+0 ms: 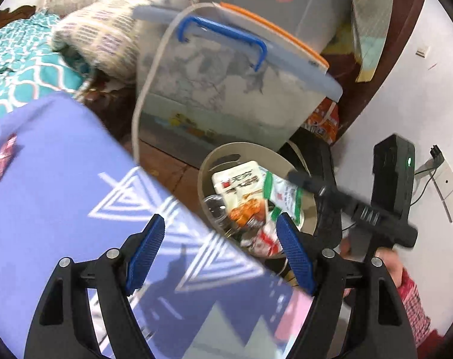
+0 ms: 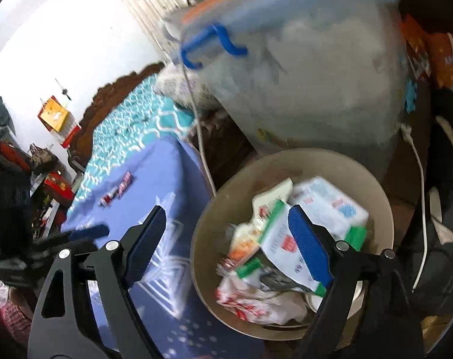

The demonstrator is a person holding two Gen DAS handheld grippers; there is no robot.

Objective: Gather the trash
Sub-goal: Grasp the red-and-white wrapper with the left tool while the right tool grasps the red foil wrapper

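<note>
The round beige plastic bin held a white wrapper with blurred red Chinese characters. The left gripper and right gripper stood wide, empty.

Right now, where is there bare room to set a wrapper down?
The purple bedspread is mostly bare between the small wrappers and the trash bin. The bin itself is packed with wrappers, and the storage box crowds the floor behind it. Both tongs are open and empty.

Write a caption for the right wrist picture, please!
Open right gripper above a beige trash bin of wrappers, beside a purple bedspread.
</note>
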